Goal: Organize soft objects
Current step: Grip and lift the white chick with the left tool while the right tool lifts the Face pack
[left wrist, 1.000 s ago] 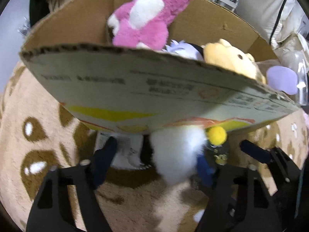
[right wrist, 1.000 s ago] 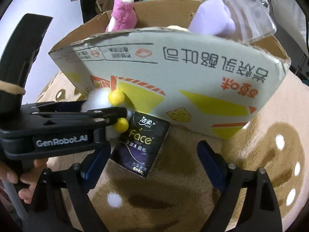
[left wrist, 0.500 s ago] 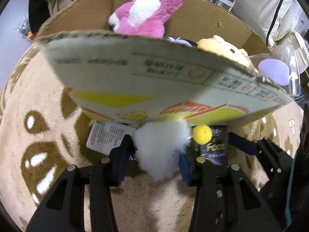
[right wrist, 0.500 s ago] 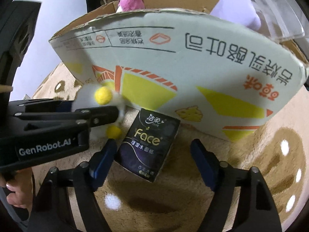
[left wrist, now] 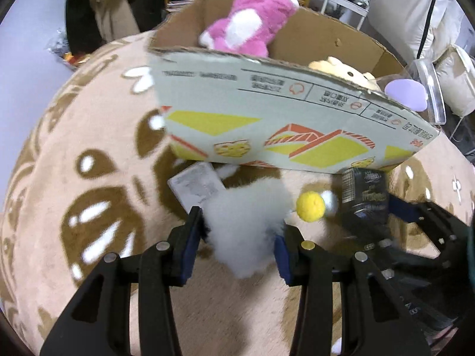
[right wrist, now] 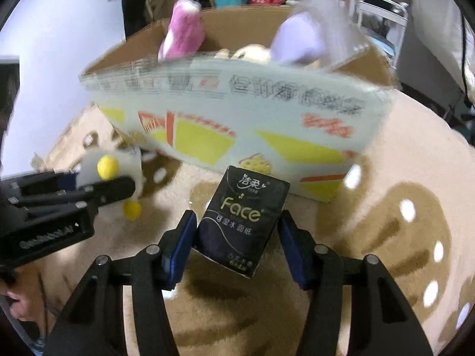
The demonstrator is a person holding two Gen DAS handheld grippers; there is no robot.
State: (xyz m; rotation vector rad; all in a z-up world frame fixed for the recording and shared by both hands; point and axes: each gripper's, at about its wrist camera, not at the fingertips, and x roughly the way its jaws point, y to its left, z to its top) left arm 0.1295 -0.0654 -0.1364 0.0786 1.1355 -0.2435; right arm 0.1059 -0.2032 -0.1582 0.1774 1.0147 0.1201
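Beige carpet (left wrist: pixel 89 237) with brown patterns carries a printed cardboard box (left wrist: pixel 282 124) holding a pink plush (left wrist: pixel 252 26), while before it the left claw (left wrist: pixel 237 243) clamps a white fluffy toy (left wrist: pixel 246 222) and the right claw (right wrist: pixel 237 243) is closing around a black tissue pack (right wrist: pixel 243 216), its left pad touching.

White fluffy toy (left wrist: pixel 246 222) with yellow pompoms; black tissue pack (right wrist: pixel 242 222) at 6 o'clock; box (left wrist: pixel 282 130) — pale, yellow-and-orange shapes; rug (left wrist: pixel 89 192) — tan with brown-white blotches.
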